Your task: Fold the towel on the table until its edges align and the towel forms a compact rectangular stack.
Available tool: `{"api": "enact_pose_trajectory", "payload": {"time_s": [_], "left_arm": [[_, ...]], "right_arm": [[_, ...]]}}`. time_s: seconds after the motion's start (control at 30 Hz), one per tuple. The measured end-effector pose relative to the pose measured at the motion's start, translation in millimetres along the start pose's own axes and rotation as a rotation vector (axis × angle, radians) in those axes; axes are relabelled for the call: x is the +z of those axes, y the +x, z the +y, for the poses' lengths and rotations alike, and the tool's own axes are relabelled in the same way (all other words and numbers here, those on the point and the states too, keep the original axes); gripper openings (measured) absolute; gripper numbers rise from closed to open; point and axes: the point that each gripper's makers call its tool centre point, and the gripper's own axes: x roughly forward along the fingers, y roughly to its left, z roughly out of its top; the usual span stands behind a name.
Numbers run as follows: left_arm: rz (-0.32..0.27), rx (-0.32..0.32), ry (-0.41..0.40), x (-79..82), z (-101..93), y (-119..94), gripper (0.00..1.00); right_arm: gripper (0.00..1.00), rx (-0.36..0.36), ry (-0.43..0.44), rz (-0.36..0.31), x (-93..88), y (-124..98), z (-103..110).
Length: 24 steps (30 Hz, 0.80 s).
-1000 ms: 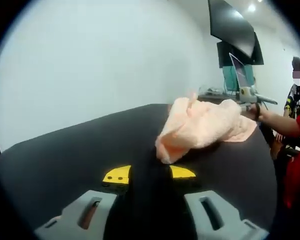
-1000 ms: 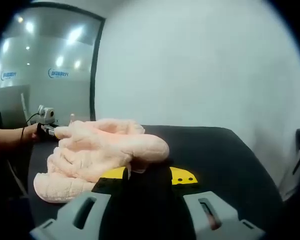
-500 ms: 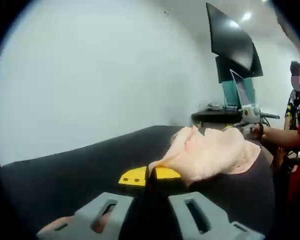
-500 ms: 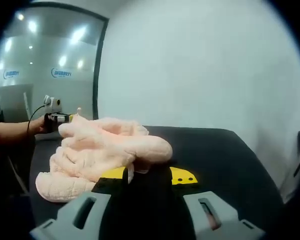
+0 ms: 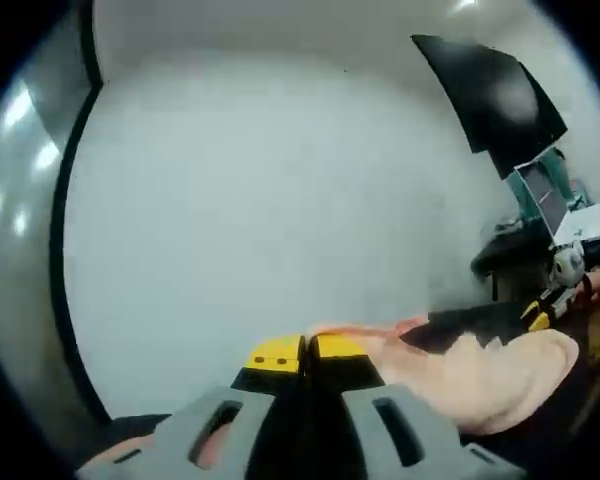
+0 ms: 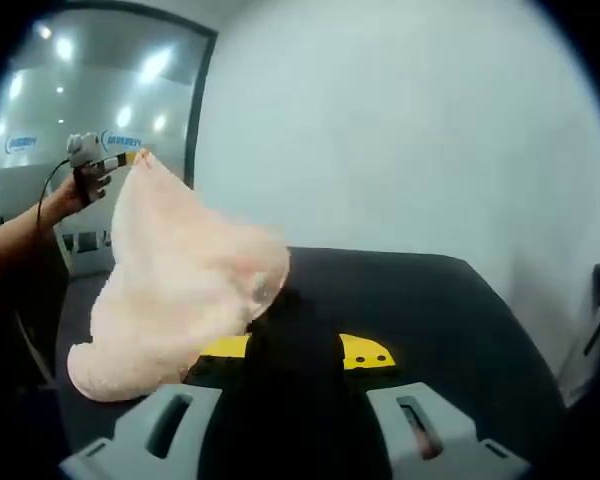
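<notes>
Left tongs (image 5: pixel 305 352): tips pressed together on a corner of the towel (image 5: pixel 480 380), now lifted high.
Towel: half raised off the counter (image 6: pixel 430 310), no longer a heap; unfolding begins.
Right tongs (image 6: pixel 295 352): spread apart, holding nothing, low beside it.

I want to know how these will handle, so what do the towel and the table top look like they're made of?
The towel looks like soft peach terry or fleece: its surface is fuzzy, and it drapes limply where the left tongs lift one corner. The table seems covered in something matte black, with no glare; whether fabric, rubber or laminate, I can't tell.
</notes>
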Motion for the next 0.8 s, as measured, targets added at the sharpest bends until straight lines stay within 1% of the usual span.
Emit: {"api": "enact_pose_trajectory", "payload": {"time_s": [0.03,0.1,0.17,0.23,0.27,0.3,0.4,0.43,0.5,0.53,0.57,0.63,0.67,0.73,0.8], "left_arm": [[-0.005,0.017,0.028,9.6,6.5,-4,0.01],[-0.004,0.035,0.067,22.7,18.7,-9,0.01],[0.027,0.084,0.121,28.1,34.4,-16,0.01],[0.092,0.114,0.155,21.0,47.3,-23,0.01],[0.107,0.128,0.156,18.2,56.1,-24,0.02],[0.105,0.122,0.153,15.3,58.6,-26,0.02],[0.144,0.079,0.148,-10.8,53.1,-36,0.02],[0.155,0.065,0.132,-23.0,51.4,-40,0.02],[0.177,0.069,0.094,-54.4,53.4,-48,0.02],[0.193,0.065,0.065,-70.5,50.9,-52,0.03],[0.204,0.041,0.029,-92.4,44.3,-57,0.03],[0.213,0.025,-0.036,-123.9,38.8,-62,0.03],[0.225,0.01,-0.062,-140.7,37.1,-64,0.04],[0.245,-0.031,-0.099,-166.0,22.7,-70,0.05],[0.264,-0.09,-0.096,-190.6,13.6,-72,0.09]], "right_arm": [[0.29,0.0,0.0,0.0,0.1,0,0],[0.29,0.0,0.0,-0.001,0.2,-1,1],[0.29,-0.001,-0.002,-0.003,0.3,-1,1],[0.29,0.001,-0.004,-0.004,0.4,-1,2],[0.29,0.001,-0.005,-0.004,0.5,-2,2],[0.29,0.001,-0.006,-0.005,0.6,-2,2],[0.29,-0.002,-0.014,-0.001,0.0,-2,3],[0.29,-0.002,-0.02,0.002,-0.5,-2,4],[0.29,-0.002,-0.029,0.008,-1.5,-1,4],[0.29,-0.003,-0.03,0.01,-1.8,-1,4],[0.29,-0.004,-0.03,0.011,-2.2,-1,3],[0.29,-0.003,-0.03,0.013,-2.5,-1,4],[0.29,-0.003,-0.032,0.015,-2.9,-1,4],[0.29,-0.003,-0.038,0.024,-4.5,0,4],[0.29,0.0,-0.047,0.033,-6.1,1,5]]}}
